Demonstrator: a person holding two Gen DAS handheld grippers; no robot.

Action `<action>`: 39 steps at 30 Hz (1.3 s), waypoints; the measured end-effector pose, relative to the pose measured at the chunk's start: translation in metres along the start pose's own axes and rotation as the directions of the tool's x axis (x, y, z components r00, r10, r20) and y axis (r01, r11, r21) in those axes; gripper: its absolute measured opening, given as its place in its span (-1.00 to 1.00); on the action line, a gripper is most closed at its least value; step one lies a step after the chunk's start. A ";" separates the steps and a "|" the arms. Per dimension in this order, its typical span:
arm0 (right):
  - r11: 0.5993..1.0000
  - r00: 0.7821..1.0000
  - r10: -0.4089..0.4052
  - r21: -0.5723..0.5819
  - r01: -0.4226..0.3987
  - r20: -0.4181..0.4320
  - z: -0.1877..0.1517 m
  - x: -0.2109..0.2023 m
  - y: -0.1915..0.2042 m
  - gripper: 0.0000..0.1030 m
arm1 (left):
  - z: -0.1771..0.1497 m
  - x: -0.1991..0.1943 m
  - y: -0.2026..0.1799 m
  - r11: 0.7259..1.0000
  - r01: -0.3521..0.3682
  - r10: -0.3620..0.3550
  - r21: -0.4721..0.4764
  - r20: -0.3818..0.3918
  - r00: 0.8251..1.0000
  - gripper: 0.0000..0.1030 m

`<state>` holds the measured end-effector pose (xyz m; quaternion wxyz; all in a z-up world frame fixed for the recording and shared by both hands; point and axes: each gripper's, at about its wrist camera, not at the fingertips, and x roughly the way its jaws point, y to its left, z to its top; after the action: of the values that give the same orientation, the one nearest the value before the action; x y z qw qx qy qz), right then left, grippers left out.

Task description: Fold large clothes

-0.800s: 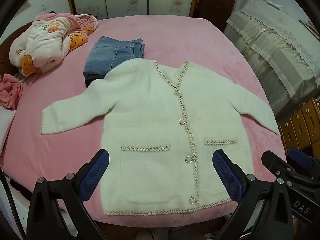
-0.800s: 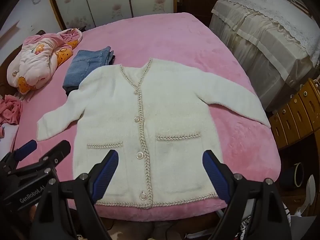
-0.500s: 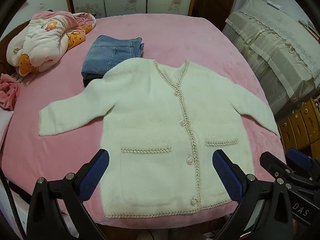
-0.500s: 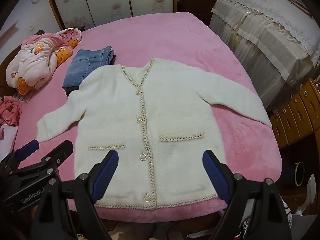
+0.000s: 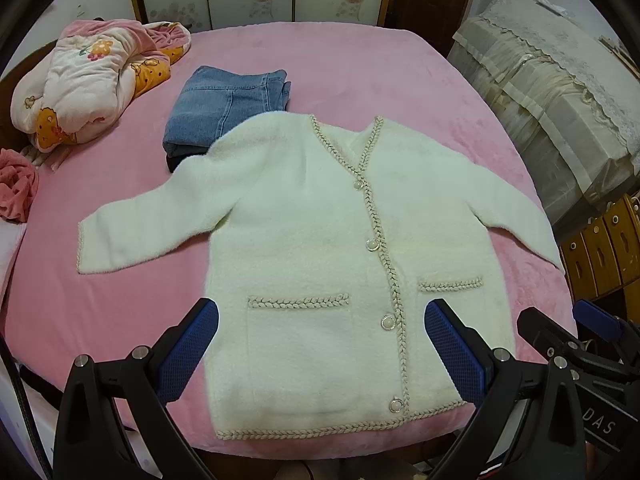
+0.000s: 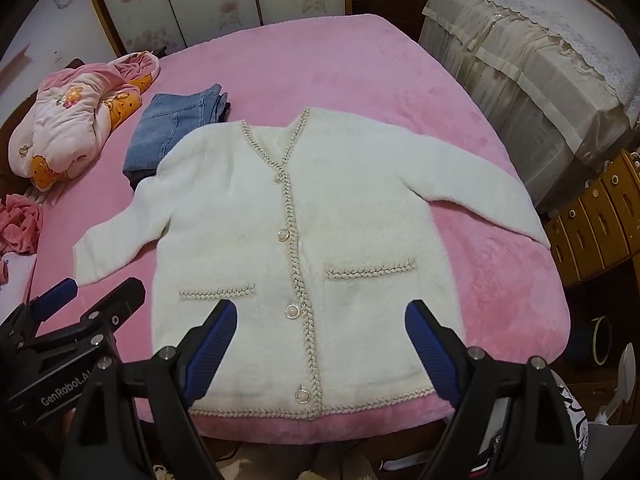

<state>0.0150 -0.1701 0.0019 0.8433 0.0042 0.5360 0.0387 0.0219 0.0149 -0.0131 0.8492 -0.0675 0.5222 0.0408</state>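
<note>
Far left, at bed edge: crumpled pink cloth [image 5: 16, 184], just beside a bunched pink-and-orange quilted garment [image 5: 96, 80] near the headboard side

Next right: folded blue jeans [image 5: 224, 104], lying flat on pink blanket [image 5: 340, 68]; near corner tucked under the cardigan's shoulder

Centre: white fluffy cardigan [image 5: 304, 240] spread face up, buttoned, braided beige trim along neckline, placket, pockets and hem; sleeves angled out to both sides; hem close to near edge of bed; right sleeve cuff reaching blanket's right edge

Foreground, left wrist view: left gripper [image 5: 320, 344] hovering above lower part of cardigan, blue-padded fingers [image 5: 188, 344] spread wide apart, nothing between them, touching no cloth

Right wrist view: right gripper [image 6: 320, 344] likewise over the hem area, fingers [image 6: 212, 340] wide apart, holding nothing; left gripper's black body visible at lower left of that view

Far right: cream lace-edged cover [image 5: 560, 80] over bulky furniture beside bed; wooden drawers [image 5: 600, 248] below it
</note>
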 end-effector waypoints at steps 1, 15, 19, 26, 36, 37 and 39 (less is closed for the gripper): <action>1.000 1.000 0.000 -0.002 0.000 -0.001 0.001 0.001 0.000 0.69 | 0.001 0.001 0.000 1.000 0.002 -0.002 -0.001 -0.002 1.000 0.98; 1.000 1.000 -0.002 0.013 0.002 -0.009 0.002 0.004 -0.003 0.69 | 0.004 0.006 -0.003 1.000 -0.007 0.007 0.014 -0.004 1.000 0.98; 1.000 1.000 -0.003 0.019 0.003 -0.005 0.002 0.004 -0.002 0.69 | 0.004 0.005 -0.004 1.000 -0.009 0.009 0.025 0.001 1.000 0.98; 1.000 1.000 -0.007 0.029 0.007 0.002 0.001 0.002 -0.001 0.69 | 0.004 0.002 -0.002 0.999 -0.006 0.005 0.039 0.009 1.000 0.98; 0.999 1.000 -0.016 0.044 0.016 -0.002 -0.006 -0.002 0.003 0.69 | 0.003 -0.001 0.002 0.998 -0.004 0.004 0.063 0.008 1.000 0.98; 0.999 1.000 -0.017 0.045 0.017 -0.003 -0.007 -0.002 0.004 0.69 | 0.002 -0.001 0.002 0.998 -0.003 0.003 0.064 0.007 1.000 0.98; 0.999 1.000 -0.019 0.047 0.019 -0.005 -0.009 -0.002 0.003 0.69 | 0.002 -0.002 0.002 0.998 -0.002 0.002 0.067 0.005 1.000 0.98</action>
<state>0.0059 -0.1673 0.0005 0.8420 0.0188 0.5389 0.0182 0.0222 0.0176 -0.0111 0.8523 -0.0386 0.5211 0.0244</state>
